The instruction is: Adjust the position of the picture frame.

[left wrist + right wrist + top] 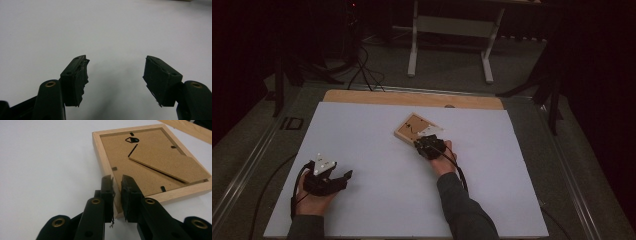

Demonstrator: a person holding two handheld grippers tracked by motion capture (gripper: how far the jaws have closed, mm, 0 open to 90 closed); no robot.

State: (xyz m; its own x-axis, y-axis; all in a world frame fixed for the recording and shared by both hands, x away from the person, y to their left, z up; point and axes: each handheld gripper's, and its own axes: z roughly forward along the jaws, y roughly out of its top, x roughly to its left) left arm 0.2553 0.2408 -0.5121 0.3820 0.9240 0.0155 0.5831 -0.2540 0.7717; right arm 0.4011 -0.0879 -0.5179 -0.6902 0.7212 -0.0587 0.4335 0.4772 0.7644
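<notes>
A light wooden picture frame (409,127) (150,157) lies face down on the white board, brown backing up, with its stand flap (172,165) lifted slightly. My right gripper (421,142) (117,192) is at the frame's near corner, its jaws shut on the wooden rail there. Far to the left my left gripper (346,176) (116,80) rests near the board's front edge. It stands open with nothing between its fingers, only white board beneath.
The white board (362,145) covers most of the table, and a strip of wooden tabletop (362,96) shows beyond it. A white-legged stand (452,30) and cables (362,70) are on the floor behind.
</notes>
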